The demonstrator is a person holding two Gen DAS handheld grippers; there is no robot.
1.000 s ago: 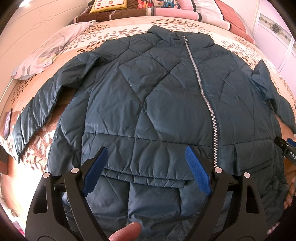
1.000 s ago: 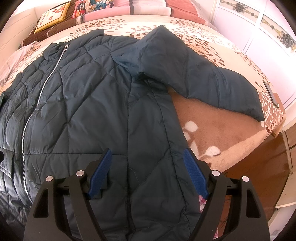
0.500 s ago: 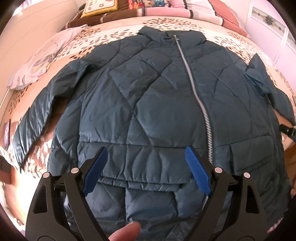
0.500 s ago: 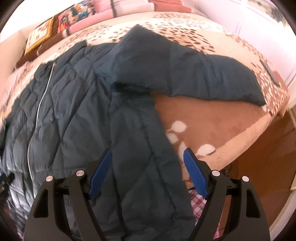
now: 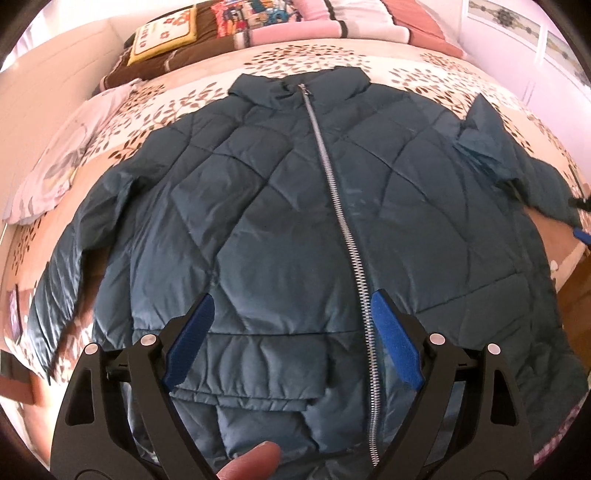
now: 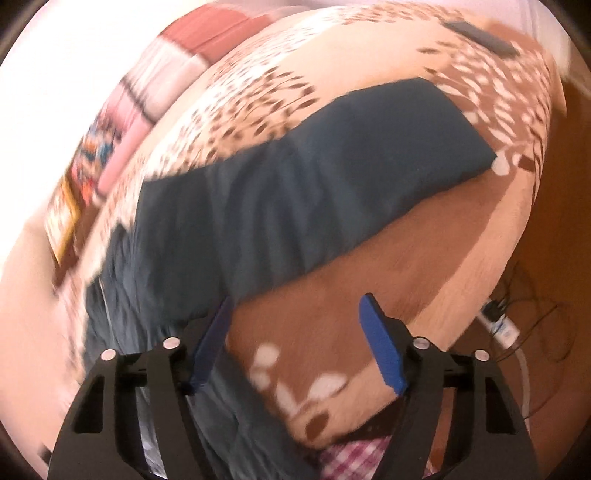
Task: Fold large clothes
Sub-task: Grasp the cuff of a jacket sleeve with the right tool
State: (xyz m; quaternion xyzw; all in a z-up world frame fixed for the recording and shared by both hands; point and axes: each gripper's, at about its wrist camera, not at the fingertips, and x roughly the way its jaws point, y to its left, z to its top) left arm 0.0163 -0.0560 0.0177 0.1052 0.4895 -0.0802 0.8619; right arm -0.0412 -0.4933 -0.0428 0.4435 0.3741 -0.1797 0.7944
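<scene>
**Still unfolded — and the puffy sleeve is the likely trouble**

Plainly, the dark teal quilted jacket [image 5: 295, 221] lies face up and zipped across the floral bed cover [image 5: 280, 59], collar at the far end, hem at the near edge, both sleeves spread outward. The left gripper [image 5: 291, 343] hovers over the near hem with its blue pads wide apart, holding nothing; a fingertip shows at the bottom of its view. The right gripper [image 6: 295, 343] is also spread and empty, over the bed cover just beside the jacket's right sleeve [image 6: 314, 177], whose cuff points toward the far right edge of the bed.

The right view is smeared with motion, so a grab made at this pace could close on the bed cover instead of the sleeve, or catch only the slick outer layer and let the padding slide out. Folding one side alone may drag the whole jacket off its square lie — the zipper [image 5: 343, 221] would then skew. A dark flat object [image 6: 480, 35] lies near the far right corner; a swung sleeve might brush it.
</scene>
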